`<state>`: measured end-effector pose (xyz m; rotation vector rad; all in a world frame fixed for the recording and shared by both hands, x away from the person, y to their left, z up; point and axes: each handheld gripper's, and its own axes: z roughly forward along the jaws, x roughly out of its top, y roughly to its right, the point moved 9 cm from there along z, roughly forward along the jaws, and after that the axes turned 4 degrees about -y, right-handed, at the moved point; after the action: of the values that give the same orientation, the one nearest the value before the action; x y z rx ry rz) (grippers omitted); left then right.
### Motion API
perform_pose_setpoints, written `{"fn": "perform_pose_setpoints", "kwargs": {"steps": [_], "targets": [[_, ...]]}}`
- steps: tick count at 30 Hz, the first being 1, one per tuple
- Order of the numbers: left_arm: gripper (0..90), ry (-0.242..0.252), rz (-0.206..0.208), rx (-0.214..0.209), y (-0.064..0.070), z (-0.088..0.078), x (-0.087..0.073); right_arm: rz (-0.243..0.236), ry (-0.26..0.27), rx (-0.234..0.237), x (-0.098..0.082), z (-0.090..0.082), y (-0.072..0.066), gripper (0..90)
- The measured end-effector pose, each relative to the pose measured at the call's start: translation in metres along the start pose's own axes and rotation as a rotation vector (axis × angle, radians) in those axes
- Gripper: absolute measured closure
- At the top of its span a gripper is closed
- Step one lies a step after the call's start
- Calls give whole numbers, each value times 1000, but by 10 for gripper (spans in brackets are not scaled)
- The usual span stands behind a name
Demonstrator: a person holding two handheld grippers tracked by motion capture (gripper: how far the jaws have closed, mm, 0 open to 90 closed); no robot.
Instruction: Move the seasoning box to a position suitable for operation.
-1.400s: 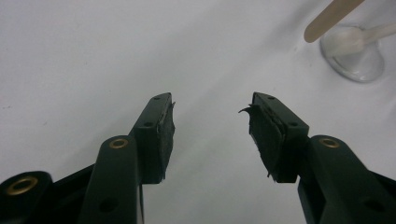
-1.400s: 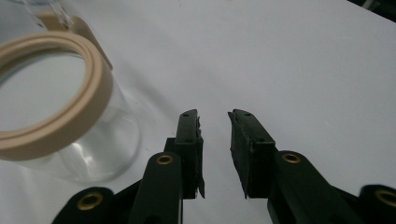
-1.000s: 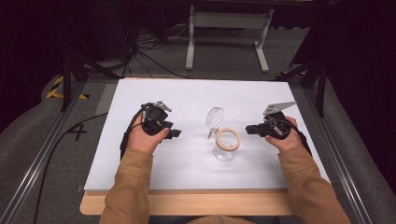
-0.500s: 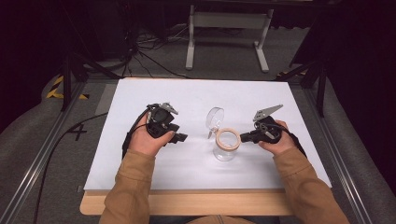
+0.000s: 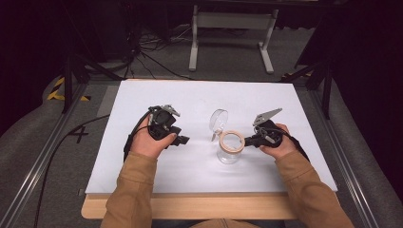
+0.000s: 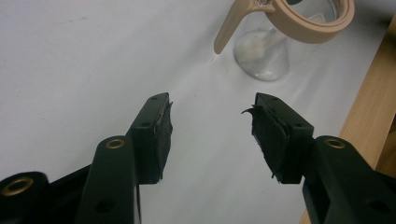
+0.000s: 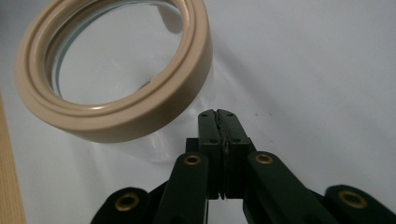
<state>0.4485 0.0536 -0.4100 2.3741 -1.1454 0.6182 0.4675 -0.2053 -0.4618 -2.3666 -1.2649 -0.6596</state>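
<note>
At the table's near centre, the right gripper (image 5: 249,139) is held w/ jaws pressed together on nothing, tips just beside the glass jar (image 5: 229,151). Its tan rim (image 7: 116,70) is seen open, clear lid (image 5: 218,120) hinged up behind. Farther left, the left gripper (image 5: 183,140) is held w/ jaws apart, well clear of the jar.

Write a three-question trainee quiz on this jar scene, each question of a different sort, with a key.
1. True or false: the right gripper has its jaws pressed together with nothing between them.
2. Which stands open? A) left gripper B) right gripper C) both
3. Fill in: the glass jar stands on the white table sheet with a ____-coloured ring around its mouth, and its clear lid is swung back.

Key: 1 true; 2 A; 3 beige.
</note>
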Motion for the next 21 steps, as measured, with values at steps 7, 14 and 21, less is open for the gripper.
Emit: {"fn": "perform_pose_setpoints", "kwargs": {"steps": [7,14,21], "targets": [[475,-7,9,-6,-1,3,4,-14,-25,14,-3,-1,-8,892],[470,1,16,-25,1,8,13,-37,-59,22,-10,0,-18,891],[470,-4,33,-35,2,11,19,-52,-64,36,-13,0,-27,891]]}}
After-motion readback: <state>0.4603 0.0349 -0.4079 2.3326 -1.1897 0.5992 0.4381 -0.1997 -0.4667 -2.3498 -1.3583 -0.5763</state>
